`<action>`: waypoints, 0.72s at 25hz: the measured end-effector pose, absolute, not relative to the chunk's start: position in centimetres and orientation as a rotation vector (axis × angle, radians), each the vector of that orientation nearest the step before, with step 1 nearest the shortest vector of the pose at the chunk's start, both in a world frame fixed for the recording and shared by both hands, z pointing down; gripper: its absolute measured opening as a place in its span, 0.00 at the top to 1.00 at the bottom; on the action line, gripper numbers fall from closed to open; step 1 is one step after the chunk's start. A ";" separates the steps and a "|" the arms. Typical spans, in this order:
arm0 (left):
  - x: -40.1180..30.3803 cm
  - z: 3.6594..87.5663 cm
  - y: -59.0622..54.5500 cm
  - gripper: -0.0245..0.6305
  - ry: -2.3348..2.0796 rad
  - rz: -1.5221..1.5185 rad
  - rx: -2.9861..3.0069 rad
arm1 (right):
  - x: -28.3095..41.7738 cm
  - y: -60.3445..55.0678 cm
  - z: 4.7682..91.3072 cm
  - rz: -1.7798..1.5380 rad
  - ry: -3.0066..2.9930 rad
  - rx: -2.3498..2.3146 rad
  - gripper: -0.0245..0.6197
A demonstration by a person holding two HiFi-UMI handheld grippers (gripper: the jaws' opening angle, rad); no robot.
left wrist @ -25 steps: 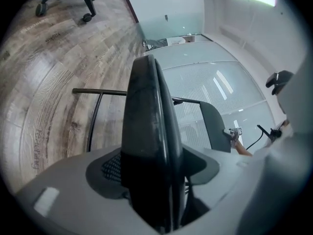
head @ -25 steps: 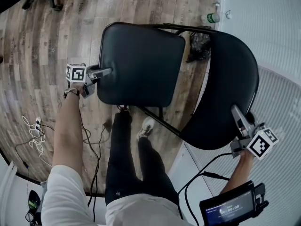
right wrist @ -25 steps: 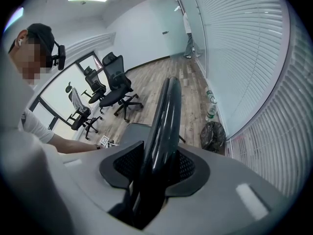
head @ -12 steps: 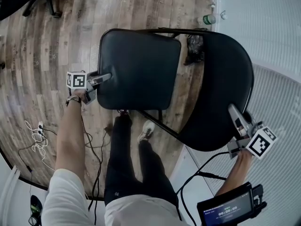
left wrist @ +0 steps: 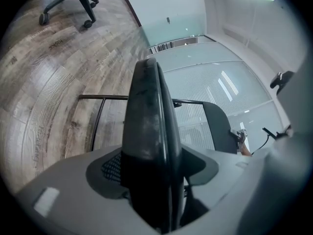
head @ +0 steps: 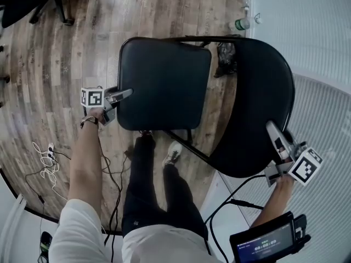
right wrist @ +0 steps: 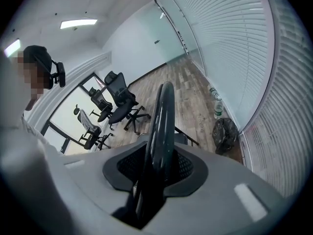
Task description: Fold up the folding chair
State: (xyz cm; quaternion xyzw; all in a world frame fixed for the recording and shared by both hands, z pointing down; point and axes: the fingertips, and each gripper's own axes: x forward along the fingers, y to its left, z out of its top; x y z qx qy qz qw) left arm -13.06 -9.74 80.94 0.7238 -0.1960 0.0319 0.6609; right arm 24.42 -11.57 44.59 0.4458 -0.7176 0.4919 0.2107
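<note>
right claw (head: 272,129) mid-closing, tighter on backrest (head: 258,92)

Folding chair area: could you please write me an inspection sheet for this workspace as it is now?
Surface: wooden floor.
Job's things: folding chair not yet folded; seat and backrest stand apart.
Clutter: bottles and a dark bag on the floor beyond the chair.
Grippers: left gripper shut on the seat's edge; right gripper with its fingers closing on the backrest's edge.
Cables: white cable bundle on the floor; black cables near the right gripper.
Surroundings: office chairs, blinds.
</note>
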 end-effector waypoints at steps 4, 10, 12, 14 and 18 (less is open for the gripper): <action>-12.6 80.0 -9.4 0.54 -0.445 0.064 1.636 | 24.3 -11.3 44.1 1.362 -1.994 1.219 0.83; -12.0 78.8 -9.7 0.55 -0.435 0.055 1.639 | 23.0 -11.5 43.2 1.355 -2.041 1.155 0.83; -11.8 78.3 -9.8 0.56 -0.429 0.052 1.639 | 22.6 -11.6 42.9 1.354 -2.053 1.141 0.83; -11.4 77.5 -9.8 0.56 -0.419 0.050 1.639 | 22.4 -11.7 42.5 1.342 -2.055 1.133 0.82; -10.9 76.6 -9.6 0.56 -0.404 0.057 1.640 | 22.5 -11.6 42.0 1.331 -2.050 1.133 0.82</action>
